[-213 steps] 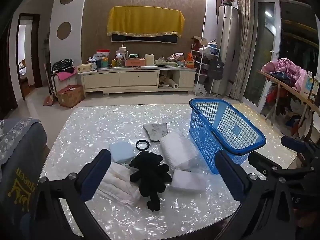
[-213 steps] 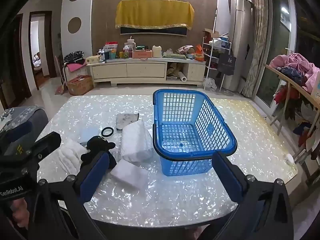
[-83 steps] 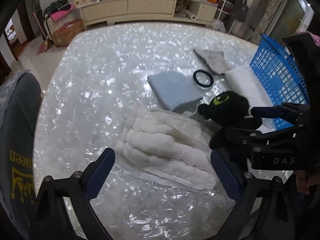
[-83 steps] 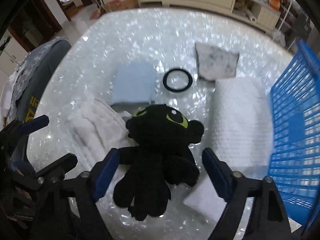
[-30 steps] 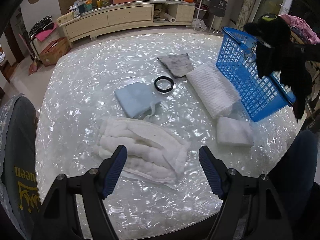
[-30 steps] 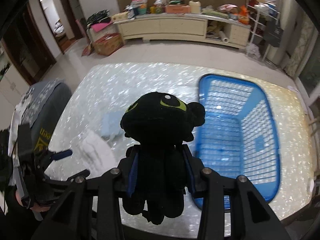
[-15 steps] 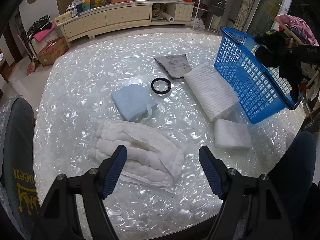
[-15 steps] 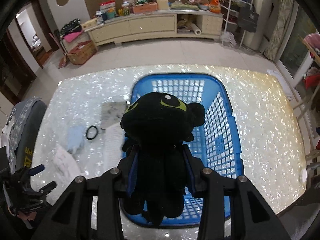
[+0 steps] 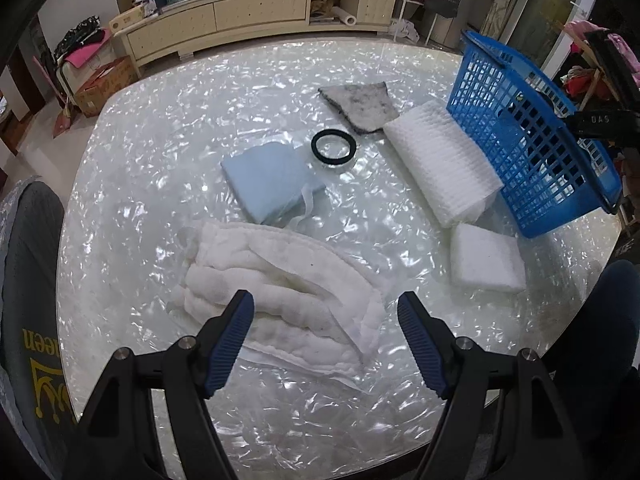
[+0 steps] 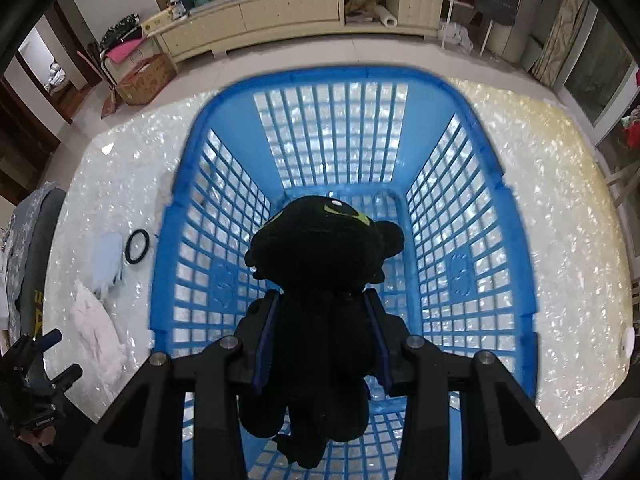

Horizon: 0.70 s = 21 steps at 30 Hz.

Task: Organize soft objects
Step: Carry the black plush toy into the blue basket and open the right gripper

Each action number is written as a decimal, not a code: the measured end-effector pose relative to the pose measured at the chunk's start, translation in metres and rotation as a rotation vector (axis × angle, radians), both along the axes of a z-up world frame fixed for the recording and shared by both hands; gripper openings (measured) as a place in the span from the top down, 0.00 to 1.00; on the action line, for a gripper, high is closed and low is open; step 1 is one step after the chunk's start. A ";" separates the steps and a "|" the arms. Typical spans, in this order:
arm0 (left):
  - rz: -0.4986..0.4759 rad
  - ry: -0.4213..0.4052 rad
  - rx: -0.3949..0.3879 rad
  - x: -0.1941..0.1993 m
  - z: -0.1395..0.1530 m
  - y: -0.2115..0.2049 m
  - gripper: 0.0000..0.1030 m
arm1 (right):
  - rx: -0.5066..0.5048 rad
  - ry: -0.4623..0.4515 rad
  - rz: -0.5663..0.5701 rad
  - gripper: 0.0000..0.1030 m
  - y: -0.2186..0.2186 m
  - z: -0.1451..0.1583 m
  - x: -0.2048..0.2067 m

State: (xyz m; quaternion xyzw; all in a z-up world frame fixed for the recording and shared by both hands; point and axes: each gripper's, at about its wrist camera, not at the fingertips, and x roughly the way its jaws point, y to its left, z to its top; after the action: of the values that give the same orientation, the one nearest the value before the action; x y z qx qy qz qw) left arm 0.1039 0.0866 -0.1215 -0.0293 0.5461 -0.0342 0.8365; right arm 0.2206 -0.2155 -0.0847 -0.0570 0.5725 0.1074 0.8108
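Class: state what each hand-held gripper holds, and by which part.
Right hand-held gripper clamps the black plush toy by its body, below the head. Left hand-held gripper holds nothing.

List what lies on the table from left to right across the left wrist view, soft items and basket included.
Quilted white cloth → folded light blue cloth → black ring → grey rag → white waffle towel → small white folded pad → blue basket.
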 end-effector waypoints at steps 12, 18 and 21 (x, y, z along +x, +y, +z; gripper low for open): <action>-0.046 0.011 0.011 0.006 -0.019 -0.001 0.30 | -0.041 0.023 0.009 0.58 0.014 -0.011 0.001; -0.122 0.016 0.036 0.009 -0.033 -0.008 0.29 | -0.043 0.025 0.007 0.57 0.008 -0.008 0.002; -0.144 0.033 0.033 0.012 -0.045 -0.009 0.30 | -0.047 0.021 0.007 0.49 0.002 -0.013 0.007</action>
State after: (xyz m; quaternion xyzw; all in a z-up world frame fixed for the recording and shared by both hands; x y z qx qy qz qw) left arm 0.1160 0.0771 -0.1666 0.0235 0.5611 -0.0849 0.8231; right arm 0.2275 -0.2132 -0.0980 -0.0768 0.5832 0.0973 0.8028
